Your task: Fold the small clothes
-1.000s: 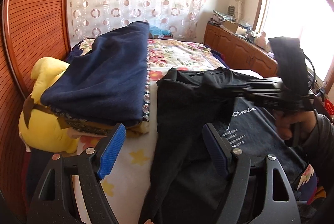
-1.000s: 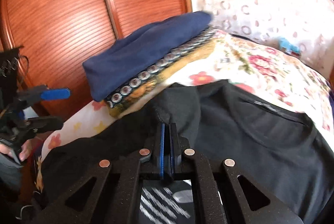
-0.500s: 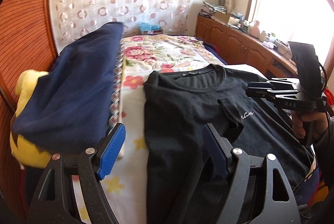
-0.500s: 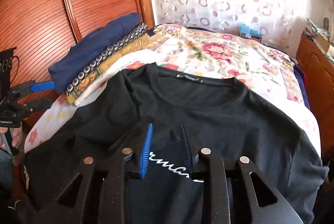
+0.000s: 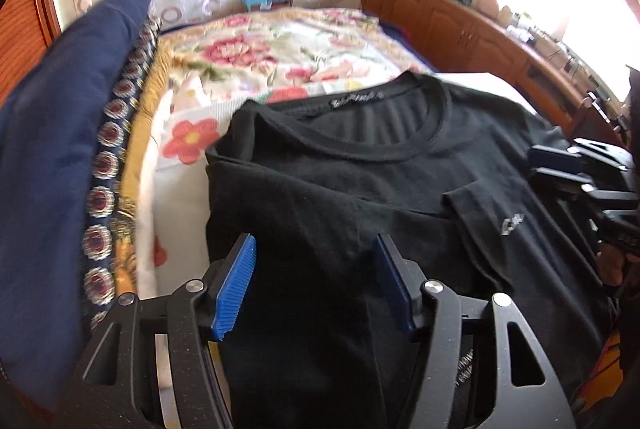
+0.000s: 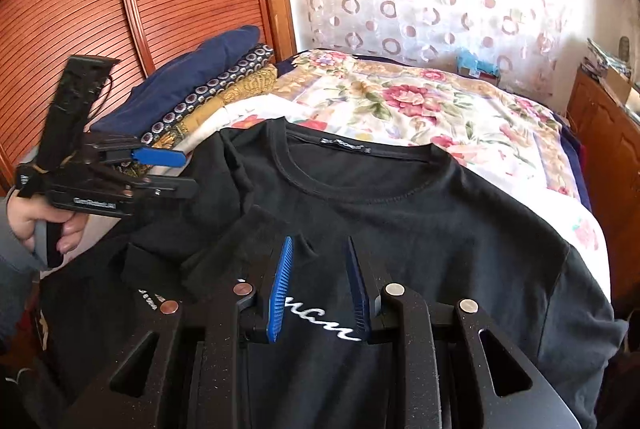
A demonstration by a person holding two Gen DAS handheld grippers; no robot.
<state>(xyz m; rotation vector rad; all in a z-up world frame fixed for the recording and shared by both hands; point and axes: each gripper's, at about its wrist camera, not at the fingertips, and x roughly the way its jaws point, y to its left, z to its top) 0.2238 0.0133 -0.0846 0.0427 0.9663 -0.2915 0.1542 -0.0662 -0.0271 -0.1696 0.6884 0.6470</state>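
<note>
A black T-shirt with white lettering lies face up on the bed; it also shows in the right wrist view. Its left sleeve and side are folded in over the chest, and the sleeve end lies by the lettering. My left gripper is open and empty above the folded part; it shows in the right wrist view at the shirt's left edge. My right gripper is open and empty over the white lettering; it shows in the left wrist view at the right.
A stack of folded dark blue and patterned bedding lies left of the shirt, against a wooden slatted headboard. A floral bedspread lies beyond the collar. A wooden cabinet runs along the bed's right side under a window.
My right gripper let go of the folded sleeve, opened wider and drew back over the lettering. My left gripper moved in over the shirt's folded left side and stayed open.
</note>
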